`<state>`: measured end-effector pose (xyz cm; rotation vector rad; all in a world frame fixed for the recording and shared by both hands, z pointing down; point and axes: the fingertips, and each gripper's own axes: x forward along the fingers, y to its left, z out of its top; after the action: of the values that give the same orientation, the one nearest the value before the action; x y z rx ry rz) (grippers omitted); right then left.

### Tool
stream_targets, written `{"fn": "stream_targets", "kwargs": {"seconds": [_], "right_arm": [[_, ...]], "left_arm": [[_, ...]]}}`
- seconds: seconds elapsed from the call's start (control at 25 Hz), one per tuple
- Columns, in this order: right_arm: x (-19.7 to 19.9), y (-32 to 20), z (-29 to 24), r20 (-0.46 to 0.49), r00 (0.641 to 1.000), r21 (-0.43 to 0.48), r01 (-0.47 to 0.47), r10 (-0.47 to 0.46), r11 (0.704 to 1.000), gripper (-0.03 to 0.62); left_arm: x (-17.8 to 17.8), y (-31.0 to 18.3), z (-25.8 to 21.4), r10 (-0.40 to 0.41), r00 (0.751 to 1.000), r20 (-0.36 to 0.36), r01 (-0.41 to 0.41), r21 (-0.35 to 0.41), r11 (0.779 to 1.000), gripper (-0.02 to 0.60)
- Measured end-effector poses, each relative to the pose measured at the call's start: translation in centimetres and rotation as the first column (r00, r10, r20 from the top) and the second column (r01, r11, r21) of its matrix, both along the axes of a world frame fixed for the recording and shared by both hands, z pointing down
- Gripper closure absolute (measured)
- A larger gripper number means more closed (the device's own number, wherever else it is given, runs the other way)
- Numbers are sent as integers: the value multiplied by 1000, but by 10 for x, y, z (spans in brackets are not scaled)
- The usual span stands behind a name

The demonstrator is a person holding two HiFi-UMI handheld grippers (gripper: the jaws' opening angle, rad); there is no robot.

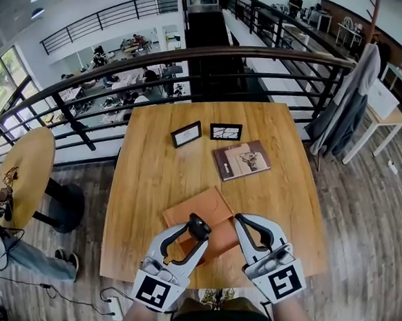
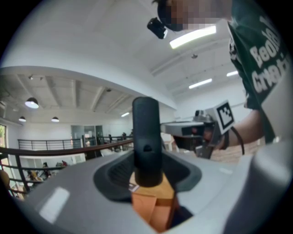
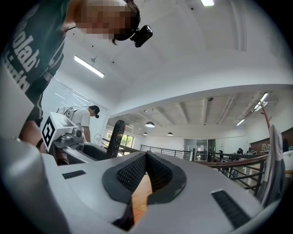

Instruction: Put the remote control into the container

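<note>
Left gripper (image 1: 195, 233) clamping upright remote control (image 2: 146, 132), orange container (image 1: 215, 204) beneath, lettered green shirt (image 2: 256, 55)

Black remote control (image 2: 146, 137) upright, gripped by left gripper (image 2: 147, 174), above flat orange container (image 1: 215, 204).

Left tool (image 1: 196, 225) clamps remote control (image 2: 146, 137) upright; right tool (image 1: 242, 222) jaws together, empty.

place: office mezzanine | signs: railing (image 1: 195, 53), staffed desks (image 1: 120, 81) below (open-plan floor), wooden table (image 1: 144, 179)
</note>
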<state>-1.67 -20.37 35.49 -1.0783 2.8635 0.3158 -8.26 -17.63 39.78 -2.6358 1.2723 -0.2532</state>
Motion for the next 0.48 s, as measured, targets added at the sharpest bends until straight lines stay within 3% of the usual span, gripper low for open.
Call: {"fn": "stream_targets", "kwargs": {"seconds": [0.32,0.48], "right_arm": [[8,0,6,25,1000,-13,0,0,1000,577],[10,0,7,23,1000,-24,0,0,1000,577]], "left_arm": [[7,2,12,-19,1000,11,19,-26,999,396],[11,5,29,-42,998,39,45,-74,996,396]]}}
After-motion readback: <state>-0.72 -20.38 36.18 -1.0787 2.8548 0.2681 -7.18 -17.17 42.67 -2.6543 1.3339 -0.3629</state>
